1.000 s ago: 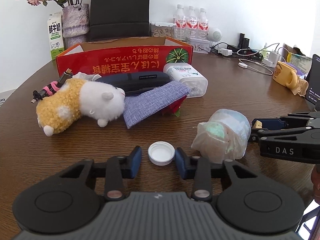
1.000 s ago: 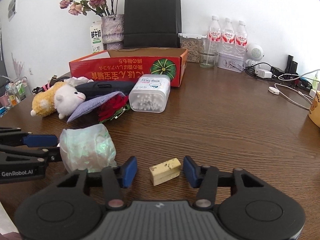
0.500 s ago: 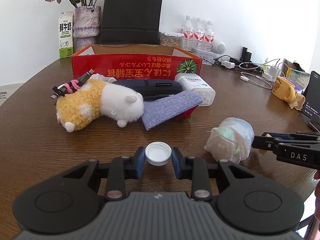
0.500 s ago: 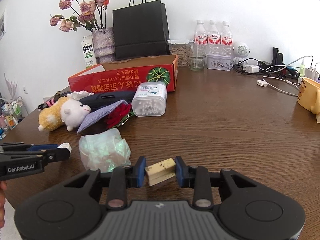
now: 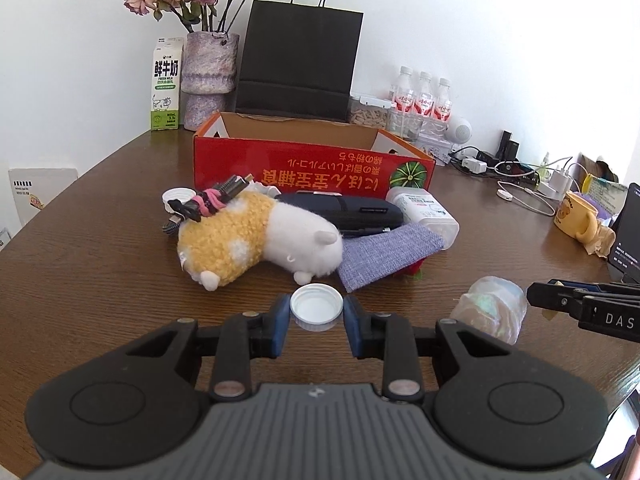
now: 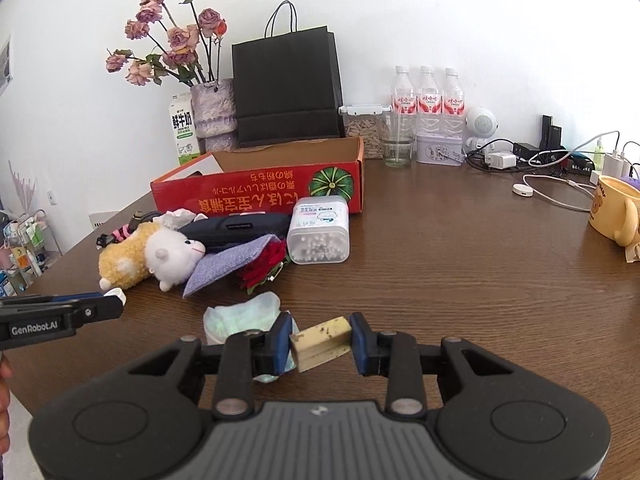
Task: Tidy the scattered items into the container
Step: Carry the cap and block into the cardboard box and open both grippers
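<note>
We read the red cardboard box (image 5: 312, 168) toward the table's (image 6: 460, 280) far edge as the container: open top, light, stiff enough to take drops over its front wall. Just in front of it lies the pile. The plush toy (image 5: 260, 236) is soft & light, best pinched at the body; the dark case (image 5: 344, 210) looks rigid, so take it across the narrow side; the cotton-swab tub (image 6: 319, 236) is hard, smooth plastic, prob. slippery, so grip its flat sides. The crumpled plastic bag (image 5: 492, 310) nearer us weighs almost nothing & will squash. The right gripper (image 6: 320, 342) is clamped on the small yellowish block (image 6: 322, 344), stiff, held on its end faces, off the table we think. The left gripper (image 5: 316, 320) pinches the white bottle cap (image 5: 317, 307) by its rim; light, hard, could pop out.
</note>
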The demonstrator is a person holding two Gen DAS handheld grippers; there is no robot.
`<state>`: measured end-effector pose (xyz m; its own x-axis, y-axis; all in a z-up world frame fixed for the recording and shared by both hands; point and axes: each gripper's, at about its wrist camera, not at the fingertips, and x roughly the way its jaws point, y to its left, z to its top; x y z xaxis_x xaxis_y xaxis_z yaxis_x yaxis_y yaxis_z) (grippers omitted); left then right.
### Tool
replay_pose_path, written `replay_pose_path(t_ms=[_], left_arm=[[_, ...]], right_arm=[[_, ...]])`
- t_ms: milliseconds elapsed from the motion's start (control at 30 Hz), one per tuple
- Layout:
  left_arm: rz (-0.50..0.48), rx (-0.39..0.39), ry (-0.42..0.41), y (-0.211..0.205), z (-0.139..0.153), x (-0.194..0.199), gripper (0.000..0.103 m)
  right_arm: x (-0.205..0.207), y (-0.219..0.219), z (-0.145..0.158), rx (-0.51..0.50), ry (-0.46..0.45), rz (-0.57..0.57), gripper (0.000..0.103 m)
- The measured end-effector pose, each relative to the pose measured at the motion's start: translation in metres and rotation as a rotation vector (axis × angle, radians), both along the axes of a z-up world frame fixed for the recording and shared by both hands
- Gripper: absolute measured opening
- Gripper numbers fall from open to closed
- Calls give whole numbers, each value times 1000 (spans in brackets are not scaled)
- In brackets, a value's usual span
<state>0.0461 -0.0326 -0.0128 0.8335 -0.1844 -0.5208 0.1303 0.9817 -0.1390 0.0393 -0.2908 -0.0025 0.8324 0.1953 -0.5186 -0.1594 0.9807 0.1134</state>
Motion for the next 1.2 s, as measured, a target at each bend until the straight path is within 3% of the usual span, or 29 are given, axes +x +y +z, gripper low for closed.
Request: replay_pose_path(t_ms=[367,700,933,1200], left_arm=[[14,-9,-88,17,44,34,30],[25,-12,-152,19,87,134,30],[53,-44,-133,17,83,205,30],[101,-71,-72,30,57,264,30]], right_arm=[[44,16,40,-7,-79,32,30],[154,49,80,2,-163,80,30],[242,60,69,42,-119,69,30],[299,68,42,15,-70,89,30]])
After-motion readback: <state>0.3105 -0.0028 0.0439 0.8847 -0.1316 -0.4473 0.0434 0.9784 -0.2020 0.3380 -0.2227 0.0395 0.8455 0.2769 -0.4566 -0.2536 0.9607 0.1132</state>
